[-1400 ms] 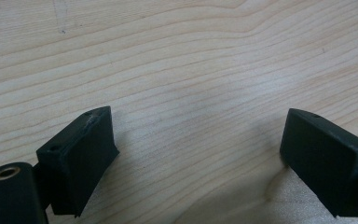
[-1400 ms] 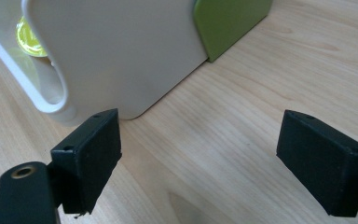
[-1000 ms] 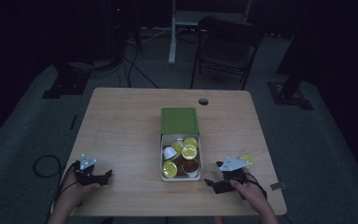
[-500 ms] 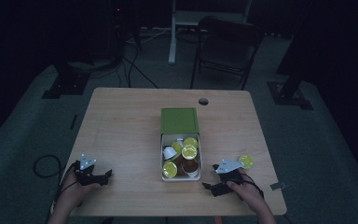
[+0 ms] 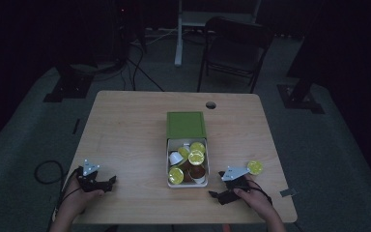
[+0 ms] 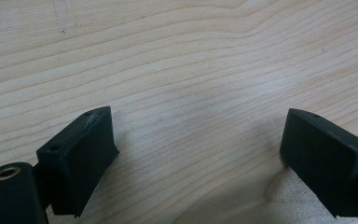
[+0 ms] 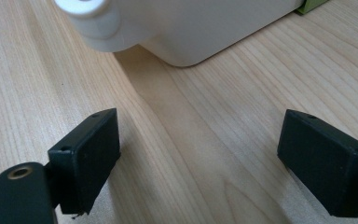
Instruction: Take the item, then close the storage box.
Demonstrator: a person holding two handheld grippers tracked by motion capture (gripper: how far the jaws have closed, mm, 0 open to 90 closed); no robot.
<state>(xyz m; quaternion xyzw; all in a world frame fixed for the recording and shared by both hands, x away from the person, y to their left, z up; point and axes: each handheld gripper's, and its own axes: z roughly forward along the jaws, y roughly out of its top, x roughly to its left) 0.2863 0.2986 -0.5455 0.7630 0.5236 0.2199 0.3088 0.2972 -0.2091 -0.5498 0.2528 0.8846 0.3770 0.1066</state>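
1. The left tool (image 5: pixel 110 182) lies low on the light wooden tabletop (image 5: pixel 125 125), well to the left of the white rectangular plastic box (image 5: pixel 168 164), held in the person's left hand (image 5: pixel 79 195). In the left gripper view its two black jaws stand spread wide, with bare wood grain between them and nothing pinched.
2. The white rectangular plastic box stands a little right of the tabletop's middle, on the near half. Its flat green lid (image 5: pixel 186 125) lies open on the far side of the box, touching the far rim.
3. Inside the box sit small round capsules: several with yellow-green foil tops (image 5: pixel 196 156), one white (image 5: pixel 176 158) at the box's left wall, and dark brown ones (image 5: pixel 196 171) toward the near end.
4. The right tool (image 5: pixel 214 195) rests just right of the box's near corner, in the person's right hand (image 5: pixel 253 198), pointing toward the box. In the right gripper view its jaws (image 7: pixel 200 158) stand spread wide over bare wood, gripping nothing; the box's rounded white corner (image 7: pixel 186 28) is near ahead of them, apart from the pads.
5. One loose round capsule with a yellow-green foil top (image 5: pixel 255 167) lies on the tabletop to the right of the box, just beyond the right tool's grey plate.
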